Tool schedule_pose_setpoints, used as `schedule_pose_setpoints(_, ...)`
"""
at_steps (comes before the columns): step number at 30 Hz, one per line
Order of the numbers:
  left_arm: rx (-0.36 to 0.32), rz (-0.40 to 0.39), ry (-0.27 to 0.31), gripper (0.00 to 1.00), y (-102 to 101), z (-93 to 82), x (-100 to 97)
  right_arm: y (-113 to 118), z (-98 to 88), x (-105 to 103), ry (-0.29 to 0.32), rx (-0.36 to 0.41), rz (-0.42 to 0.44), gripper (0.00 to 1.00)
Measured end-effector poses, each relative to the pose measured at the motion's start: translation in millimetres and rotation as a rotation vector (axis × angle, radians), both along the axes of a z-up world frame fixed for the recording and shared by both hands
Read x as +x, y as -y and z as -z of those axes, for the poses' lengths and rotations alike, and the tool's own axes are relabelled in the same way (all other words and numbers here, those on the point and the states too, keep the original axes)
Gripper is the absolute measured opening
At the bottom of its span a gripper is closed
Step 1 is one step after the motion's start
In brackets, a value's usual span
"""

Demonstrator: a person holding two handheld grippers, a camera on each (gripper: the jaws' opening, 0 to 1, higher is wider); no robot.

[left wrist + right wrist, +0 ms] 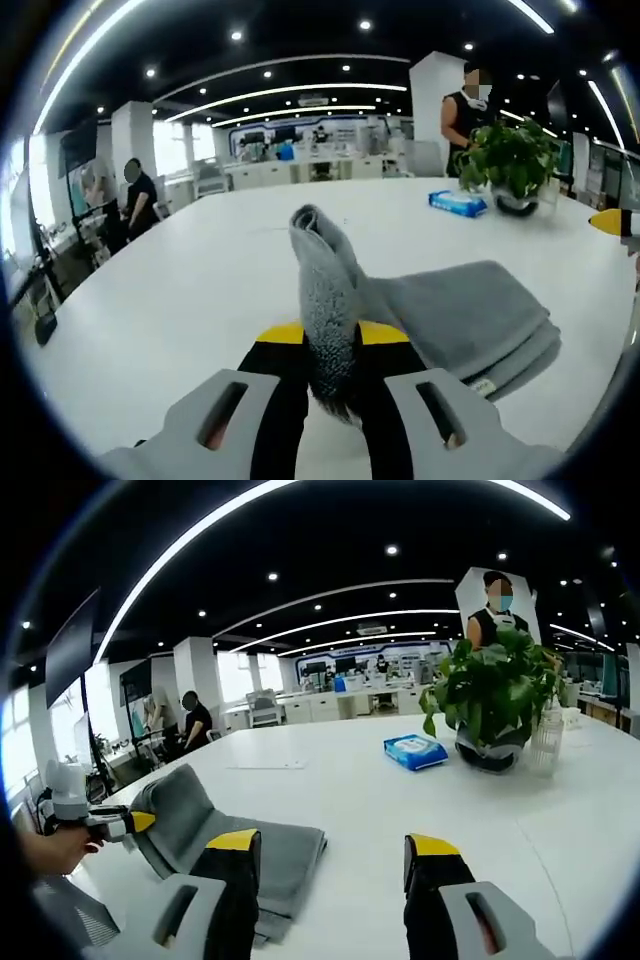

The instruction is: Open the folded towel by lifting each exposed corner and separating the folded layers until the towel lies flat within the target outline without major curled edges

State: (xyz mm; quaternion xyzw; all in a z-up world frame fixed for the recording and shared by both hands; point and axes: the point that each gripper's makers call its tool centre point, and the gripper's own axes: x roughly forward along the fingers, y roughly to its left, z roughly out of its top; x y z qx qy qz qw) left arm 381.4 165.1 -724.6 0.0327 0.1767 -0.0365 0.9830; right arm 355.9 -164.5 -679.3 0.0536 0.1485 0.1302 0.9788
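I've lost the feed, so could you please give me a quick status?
Left gripper shut on towel corner, lifted. Right gripper open, beside it. Towel still folded. Nothing obstructing.

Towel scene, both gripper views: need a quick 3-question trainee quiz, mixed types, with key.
1. True or false: the left gripper is shut on a raised corner of the grey towel.
2. The right gripper is: A) open, holding nothing B) shut on the towel C) shut on the wipes pack.
3. Fill in: the blue wipes pack lies on the white table beside the potted ____.

Key: 1 true; 2 A; 3 plant.
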Motion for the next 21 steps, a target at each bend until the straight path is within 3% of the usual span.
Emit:
schedule_pose_setpoints(8,-0.013,-0.068,-0.039,0.17,-16.8,10.2,-2.7,0.7,1.4,0.0,-0.005,-0.005,0.002,0.56)
schedule_pose_setpoints(21,0.042,-0.171,-0.102,0.24,-41.1,24.6,-11.6,4.8,0.2,0.2,-0.002,-0.003,0.015,0.55)
